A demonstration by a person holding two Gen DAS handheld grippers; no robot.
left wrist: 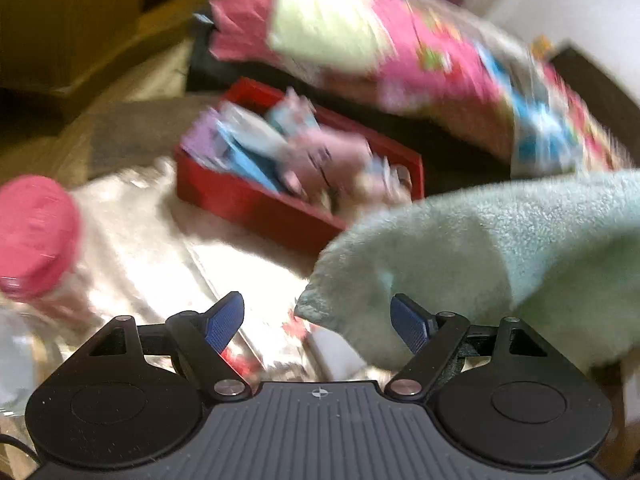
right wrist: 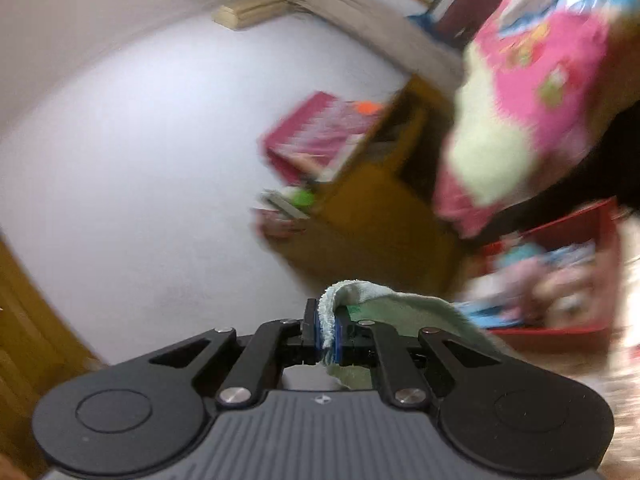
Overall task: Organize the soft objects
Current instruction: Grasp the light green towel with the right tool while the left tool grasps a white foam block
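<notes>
A pale green fluffy towel point(left wrist: 500, 256) hangs in the air at the right of the left wrist view, its lower corner just above and between my open left gripper point(left wrist: 318, 320). The left gripper holds nothing. My right gripper point(right wrist: 328, 334) is shut on an edge of the same green towel point(right wrist: 400, 308), which drapes off to the right. A red box point(left wrist: 256, 204) full of soft toys and cloths sits beyond the towel; it also shows in the right wrist view point(right wrist: 568, 332). Both views are blurred.
A large pink patterned pillow point(left wrist: 400, 40) lies behind the red box. A jar with a pink lid point(left wrist: 36, 236) stands at the left on a shiny light surface point(left wrist: 160, 256). A brown wooden cabinet point(right wrist: 372, 216) and a white wall point(right wrist: 140, 140) fill the right wrist view.
</notes>
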